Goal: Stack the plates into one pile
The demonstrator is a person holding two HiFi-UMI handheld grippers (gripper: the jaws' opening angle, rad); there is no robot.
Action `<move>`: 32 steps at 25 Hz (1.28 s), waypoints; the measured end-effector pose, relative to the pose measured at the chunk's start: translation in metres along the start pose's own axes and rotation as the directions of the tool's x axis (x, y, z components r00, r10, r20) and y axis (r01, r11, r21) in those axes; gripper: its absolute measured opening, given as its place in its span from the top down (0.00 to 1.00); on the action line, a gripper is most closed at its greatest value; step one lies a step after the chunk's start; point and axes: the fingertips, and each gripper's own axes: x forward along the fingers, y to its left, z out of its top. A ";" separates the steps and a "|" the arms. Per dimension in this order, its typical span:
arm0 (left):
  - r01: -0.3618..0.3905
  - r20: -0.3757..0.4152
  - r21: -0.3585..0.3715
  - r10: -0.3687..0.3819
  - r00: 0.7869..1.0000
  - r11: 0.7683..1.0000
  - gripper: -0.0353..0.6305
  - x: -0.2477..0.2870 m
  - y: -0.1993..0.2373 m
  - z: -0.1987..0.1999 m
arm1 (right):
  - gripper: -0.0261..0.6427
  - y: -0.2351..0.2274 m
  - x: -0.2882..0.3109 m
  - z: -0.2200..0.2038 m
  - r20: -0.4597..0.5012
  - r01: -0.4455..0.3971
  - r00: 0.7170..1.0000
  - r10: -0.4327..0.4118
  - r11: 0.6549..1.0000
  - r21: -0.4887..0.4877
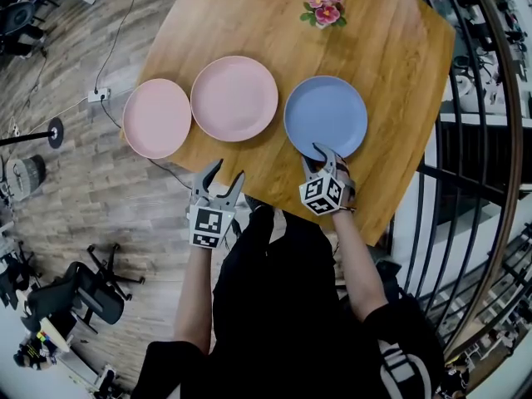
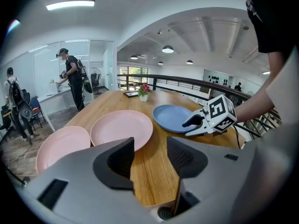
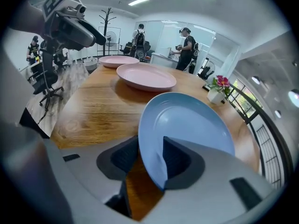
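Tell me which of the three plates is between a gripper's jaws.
The blue plate, rightmost: its near rim sits between the right gripper's jaws. Both pink plates lie untouched.

Both forearms reach forward and down from the torso toward the near edge of the worktop; the left forearm is bare below a dark sleeve, as is the right forearm. The left gripper hangs just off that near edge, tilted gently downward, its jaws apart with nothing between them; its marker cube faces up. The right gripper pitches down more steeply over the near edge; its jaws stand partly apart astride the near rim of the blue plate, one above and one below, with no firm pinch to be seen. The two grippers sit near each other, not touching.
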 end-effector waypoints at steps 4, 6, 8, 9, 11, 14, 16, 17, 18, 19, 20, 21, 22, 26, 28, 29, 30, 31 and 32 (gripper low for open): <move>-0.003 0.011 -0.008 0.003 1.000 1.000 0.60 -0.001 0.000 0.002 | 0.79 0.007 0.001 -0.003 -0.020 0.005 1.000 -0.006 0.999 -0.043; -0.004 0.012 -0.002 0.004 1.000 1.000 0.60 -0.001 0.000 0.004 | 0.85 0.010 0.001 -0.003 -0.028 0.003 1.000 -0.005 0.997 -0.083; -0.002 0.015 -0.002 0.002 1.000 1.000 0.60 -0.001 0.000 0.006 | 0.90 0.011 -0.001 0.000 -0.024 0.002 1.000 -0.005 0.995 -0.100; 0.001 0.015 -0.003 -0.001 1.000 1.000 0.60 -0.002 -0.001 0.007 | 0.90 0.011 -0.002 0.002 -0.017 0.004 1.000 -0.005 0.995 -0.098; 0.006 0.015 -0.001 -0.006 1.000 1.000 0.60 -0.002 -0.003 0.006 | 0.91 0.009 -0.006 0.006 -0.004 0.009 1.000 -0.009 0.995 -0.100; 0.004 0.019 0.000 -0.004 1.000 1.000 0.60 -0.005 -0.004 0.007 | 0.92 0.007 -0.010 0.012 0.008 0.021 1.000 -0.020 0.992 -0.123; 0.003 0.024 0.001 -0.003 1.000 1.000 0.60 -0.007 -0.004 0.008 | 0.93 0.005 -0.012 0.015 0.011 0.030 1.000 -0.029 0.990 -0.134; 0.003 0.027 0.003 -0.003 1.000 1.000 0.60 -0.007 -0.004 0.009 | 0.93 0.005 -0.013 0.016 0.012 0.034 0.999 -0.033 0.990 -0.138; 0.002 0.029 0.004 -0.002 1.000 1.000 0.60 -0.008 -0.004 0.010 | 0.93 0.005 -0.013 0.017 0.014 0.039 0.999 -0.038 0.989 -0.140; 0.001 0.032 0.006 -0.001 0.999 1.000 0.60 -0.008 -0.004 0.011 | 0.93 0.004 -0.014 0.018 0.016 0.045 0.999 -0.043 0.989 -0.143; -0.001 0.035 0.008 0.000 0.999 1.000 0.60 -0.009 -0.004 0.012 | 0.93 0.004 -0.015 0.019 0.017 0.050 0.999 -0.048 0.988 -0.145; -0.002 0.038 0.010 0.002 0.999 1.000 0.60 -0.010 -0.004 0.013 | 0.93 0.004 -0.017 0.019 0.018 0.054 0.998 -0.052 0.988 -0.145; -0.004 0.041 0.010 0.003 0.999 1.000 0.60 -0.012 -0.004 0.014 | 0.93 0.004 -0.019 0.019 0.018 0.057 0.998 -0.055 0.988 -0.144; -0.006 0.048 0.016 0.005 0.999 1.000 0.60 -0.016 -0.004 0.018 | 0.93 0.004 -0.024 0.020 0.008 0.065 0.998 -0.065 0.988 -0.138; -0.009 0.055 0.018 0.008 0.998 1.000 0.60 -0.021 -0.004 0.019 | 0.93 0.005 -0.025 0.023 0.008 0.072 0.997 -0.071 0.987 -0.142; -0.013 0.058 0.018 0.012 0.998 1.000 0.60 -0.024 -0.003 0.019 | 0.93 0.005 -0.025 0.024 0.009 0.075 0.997 -0.075 0.986 -0.147; -0.017 0.062 0.016 0.016 0.998 1.000 0.60 -0.027 -0.003 0.018 | 0.93 0.006 -0.026 0.025 0.010 0.080 0.997 -0.080 0.985 -0.151; -0.022 0.064 0.012 0.021 0.998 1.000 0.60 -0.030 -0.002 0.017 | 0.93 0.006 -0.027 0.026 0.008 0.087 0.996 -0.087 0.984 -0.157; -0.026 0.067 0.007 0.026 0.997 1.000 0.60 -0.033 -0.001 0.016 | 0.93 0.005 -0.027 0.027 0.006 0.095 0.995 -0.095 0.982 -0.163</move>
